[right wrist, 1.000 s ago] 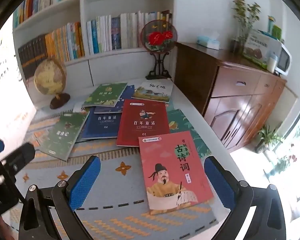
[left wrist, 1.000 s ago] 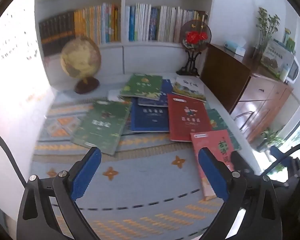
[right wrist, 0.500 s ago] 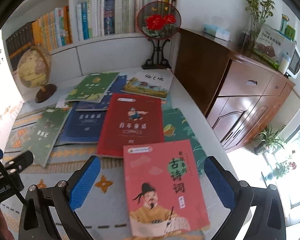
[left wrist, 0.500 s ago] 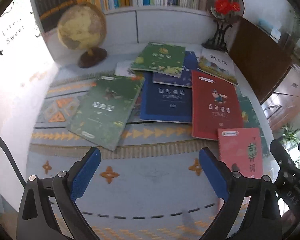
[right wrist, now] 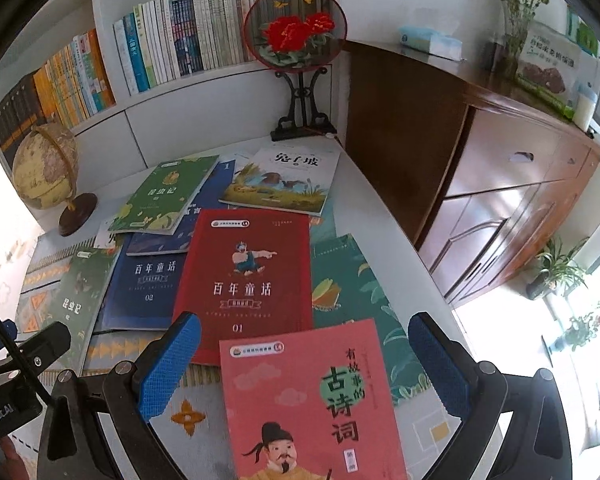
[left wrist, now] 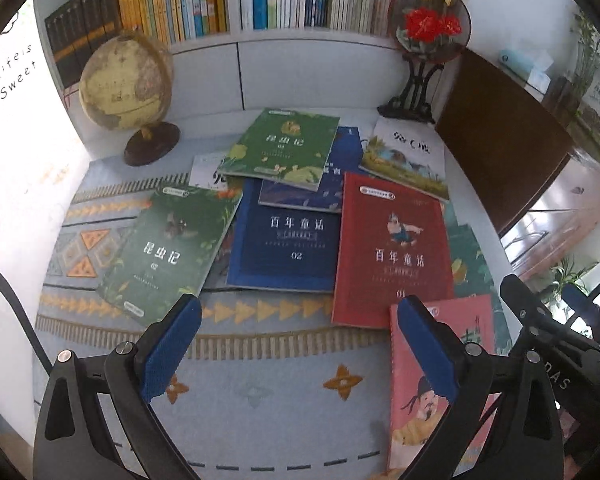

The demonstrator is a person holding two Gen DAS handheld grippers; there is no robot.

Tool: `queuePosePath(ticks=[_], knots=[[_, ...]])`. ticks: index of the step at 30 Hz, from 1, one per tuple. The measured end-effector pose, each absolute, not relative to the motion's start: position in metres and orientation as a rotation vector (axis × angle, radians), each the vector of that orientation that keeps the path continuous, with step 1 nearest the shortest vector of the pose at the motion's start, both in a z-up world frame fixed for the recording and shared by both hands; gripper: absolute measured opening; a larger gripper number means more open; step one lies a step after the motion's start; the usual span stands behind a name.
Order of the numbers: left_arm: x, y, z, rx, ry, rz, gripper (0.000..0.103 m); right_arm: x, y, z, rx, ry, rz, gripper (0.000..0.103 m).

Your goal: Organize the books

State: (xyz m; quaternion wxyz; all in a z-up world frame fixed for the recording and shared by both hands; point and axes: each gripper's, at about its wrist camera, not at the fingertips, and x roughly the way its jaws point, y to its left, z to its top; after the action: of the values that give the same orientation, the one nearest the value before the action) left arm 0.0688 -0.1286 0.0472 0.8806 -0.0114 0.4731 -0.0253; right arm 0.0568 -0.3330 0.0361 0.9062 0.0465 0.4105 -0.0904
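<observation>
Both jaws gape, empty: the right gripper (right wrist: 304,364) hovers over the pink book (right wrist: 312,408) at the table's near right edge, presumably lined up for a first pick, while the left gripper (left wrist: 296,344) hangs above bare patterned cloth (left wrist: 260,392). The other books (left wrist: 284,240) sprawl overlapping mid-table. The pink book's lower edge is cut off, and a teal book (right wrist: 352,280) lies mostly buried.

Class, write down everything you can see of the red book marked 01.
The red book is a thin paperback lying flat, cover up, on the patterned mat. Its cover shows a small cartoon figure, white Chinese title characters and "01" near the bottom edge. Its left edge overlaps the blue book; the pink book covers its near right corner. No gripper touches it.
</observation>
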Motion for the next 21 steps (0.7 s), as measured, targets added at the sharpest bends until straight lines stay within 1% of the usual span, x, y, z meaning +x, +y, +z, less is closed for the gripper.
queuePosePath(ticks=[12, 21], knots=[[0.080, -0.118, 0.043, -0.005, 0.996, -0.018, 0.098, 0.081, -0.326, 0.027, 0.113, 0.881, -0.133, 0.103], [0.105, -0.112, 0.042, -0.023, 0.997, -0.064, 0.098, 0.098, -0.314, 0.026, 0.083, 0.909, -0.154, 0.103]])
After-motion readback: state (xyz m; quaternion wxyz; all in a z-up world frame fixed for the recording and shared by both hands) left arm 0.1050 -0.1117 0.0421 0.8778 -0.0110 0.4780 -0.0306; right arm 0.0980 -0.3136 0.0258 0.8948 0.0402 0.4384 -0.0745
